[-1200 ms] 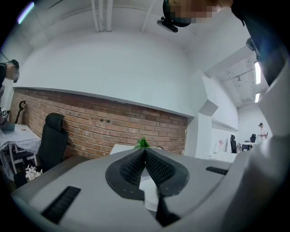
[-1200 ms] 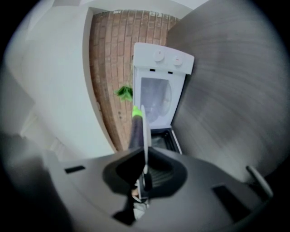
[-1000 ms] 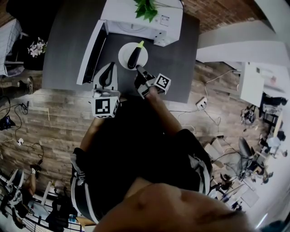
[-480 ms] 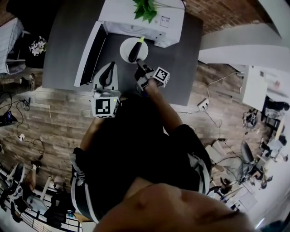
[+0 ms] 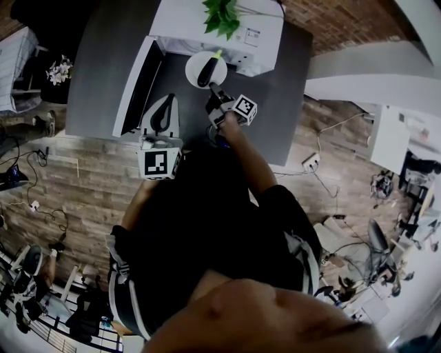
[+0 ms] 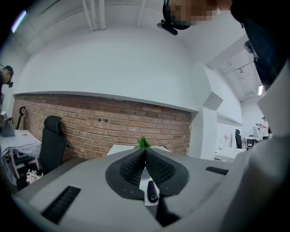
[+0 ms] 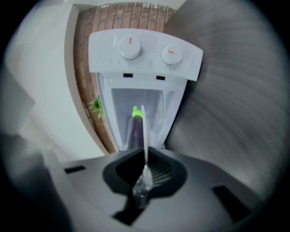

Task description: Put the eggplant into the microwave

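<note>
While your right gripper [image 5: 214, 91] [image 7: 145, 171] pinches the near rim of the plate [image 5: 192, 67] [image 7: 145, 136], its jaws are closed down to that thin white edge, with nothing else between them. On the plate lies the eggplant [image 5: 206, 72] [image 7: 134, 129] [image 6: 152, 194], dark, its green tip pointing toward the microwave [image 5: 231, 38] [image 7: 145, 52]. You have the plate right at the mouth of the open cavity; how far it reaches inside cannot be told. The door [image 5: 135, 81] stands swung out on your left side, above the dark table [image 5: 100, 62]. Your right gripper view shows two knobs [image 7: 130, 47] on the microwave's panel.

Your left gripper [image 5: 167, 103] [image 6: 145, 153] hangs near the door, apart from the plate. Its jaws are pressed together and hold nothing. Seen along those jaws, the eggplant shows just beyond them on its white plate. A green plant [image 5: 220, 14] [image 6: 143, 142] sits on top of the microwave. Behind it runs a brick wall [image 6: 90, 131].
</note>
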`<act>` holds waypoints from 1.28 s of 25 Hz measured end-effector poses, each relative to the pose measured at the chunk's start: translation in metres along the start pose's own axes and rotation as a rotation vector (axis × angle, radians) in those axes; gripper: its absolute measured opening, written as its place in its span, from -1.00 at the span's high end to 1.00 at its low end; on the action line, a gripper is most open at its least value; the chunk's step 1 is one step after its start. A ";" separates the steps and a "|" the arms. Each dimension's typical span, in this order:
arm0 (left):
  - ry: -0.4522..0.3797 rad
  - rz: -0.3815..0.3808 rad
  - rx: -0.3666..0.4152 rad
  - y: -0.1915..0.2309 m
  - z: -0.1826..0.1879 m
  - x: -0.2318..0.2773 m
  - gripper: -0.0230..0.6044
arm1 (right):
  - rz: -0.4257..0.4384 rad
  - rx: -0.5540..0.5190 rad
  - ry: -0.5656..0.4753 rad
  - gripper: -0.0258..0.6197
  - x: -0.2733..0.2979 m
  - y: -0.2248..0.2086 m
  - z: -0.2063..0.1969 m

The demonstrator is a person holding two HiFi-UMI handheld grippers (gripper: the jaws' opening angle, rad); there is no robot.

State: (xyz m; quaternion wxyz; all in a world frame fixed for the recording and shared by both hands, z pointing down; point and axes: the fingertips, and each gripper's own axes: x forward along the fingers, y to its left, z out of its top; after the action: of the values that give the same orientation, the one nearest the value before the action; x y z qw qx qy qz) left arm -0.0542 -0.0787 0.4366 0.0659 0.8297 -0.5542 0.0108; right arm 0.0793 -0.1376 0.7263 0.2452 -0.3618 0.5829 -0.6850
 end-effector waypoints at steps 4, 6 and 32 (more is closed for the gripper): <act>-0.003 -0.003 0.010 0.001 -0.001 0.006 0.81 | -0.001 -0.002 -0.010 0.79 0.009 -0.007 0.010; 0.001 -0.004 0.012 0.001 -0.003 0.011 0.81 | -0.004 -0.006 -0.015 0.79 0.014 -0.011 0.015; 0.075 0.002 0.002 0.018 -0.022 0.045 0.81 | -0.001 0.069 -0.132 0.79 0.076 -0.036 0.058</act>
State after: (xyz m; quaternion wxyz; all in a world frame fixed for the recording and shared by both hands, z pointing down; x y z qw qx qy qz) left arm -0.0523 -0.1246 0.4641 0.0860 0.8282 -0.5522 0.0423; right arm 0.0811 -0.2243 0.7807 0.2951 -0.3977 0.5416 -0.6793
